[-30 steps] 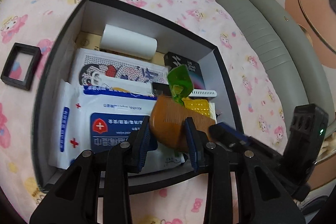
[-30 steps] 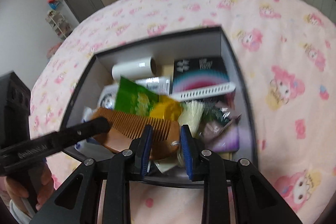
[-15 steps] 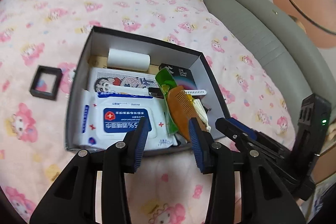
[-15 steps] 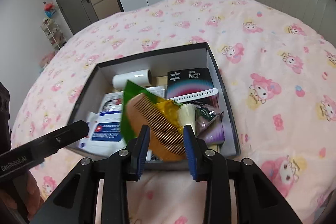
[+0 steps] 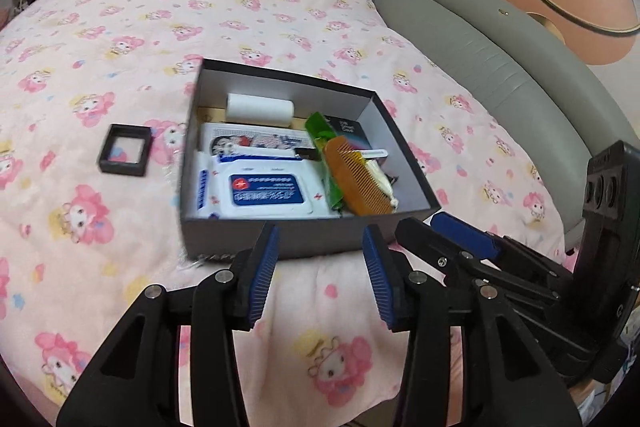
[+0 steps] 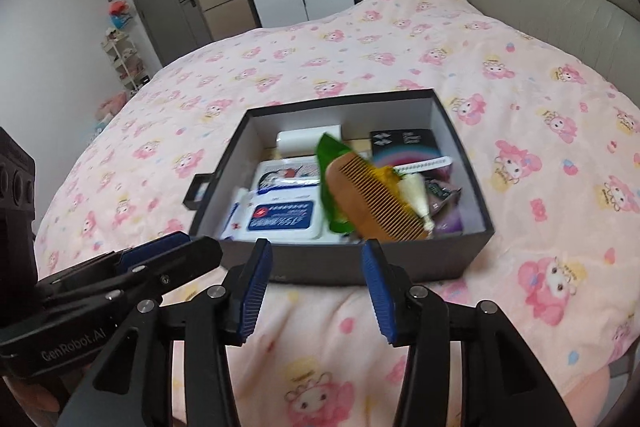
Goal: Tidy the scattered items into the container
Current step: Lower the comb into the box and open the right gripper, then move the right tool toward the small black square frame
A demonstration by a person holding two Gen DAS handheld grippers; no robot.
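Comb [image 5: 356, 179] released, beyond opening jaws

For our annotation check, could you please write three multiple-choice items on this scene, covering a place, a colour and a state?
1. Where does the small black frame lie?
A. on the blanket beside the box
B. inside the box
C. between gripper fingers

2. What colour is the comb?
A. white
B. orange-brown
C. blue

3. What is between the right gripper fingers?
A. the comb
B. the wipes pack
C. nothing

Answers: 1 A, it rests outside the box wall; 2 B, its teeth show orange-brown; 3 C, the opening jaws frame only blanket.
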